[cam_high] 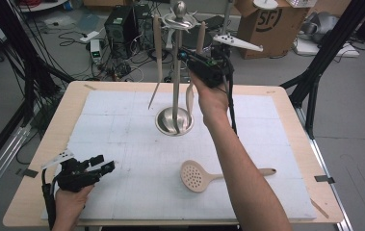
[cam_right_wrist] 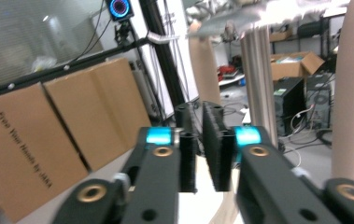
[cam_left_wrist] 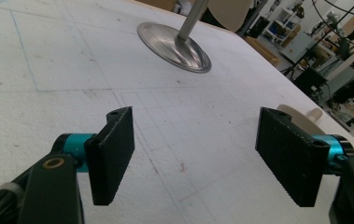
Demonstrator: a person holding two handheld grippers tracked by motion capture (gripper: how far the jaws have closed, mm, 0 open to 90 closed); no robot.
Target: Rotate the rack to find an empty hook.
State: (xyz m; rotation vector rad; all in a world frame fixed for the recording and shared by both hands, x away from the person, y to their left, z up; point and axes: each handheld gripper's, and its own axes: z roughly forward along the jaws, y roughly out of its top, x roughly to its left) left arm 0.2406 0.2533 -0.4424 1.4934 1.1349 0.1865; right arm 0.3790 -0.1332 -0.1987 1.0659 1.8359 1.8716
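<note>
A metal utensil stand (cam_high: 176, 77) with a round base (cam_left_wrist: 174, 44) rises at the middle back of the white mat (cam_high: 122, 125). A beige spatula (cam_high: 157, 53) hangs on the stand's left side. My right gripper (cam_high: 189, 57) is held high beside the pole, shut on the handle of a beige spoon (cam_high: 189, 96) that hangs down toward the base. In the right gripper view the jaws (cam_right_wrist: 199, 140) stand almost together, with beige showing beneath them. A beige skimmer (cam_high: 194, 175) lies on the mat at the front right. My left gripper (cam_high: 104, 163) rests open and holds nothing (cam_left_wrist: 202, 154).
The mat covers a wooden table (cam_high: 31, 192). Behind the table are cables, computer cases (cam_high: 122, 24) and a cardboard box (cam_high: 271, 24). Black frame posts (cam_high: 324, 53) stand at both sides. The skimmer's edge (cam_left_wrist: 300, 116) peeks from behind the left gripper's right jaw.
</note>
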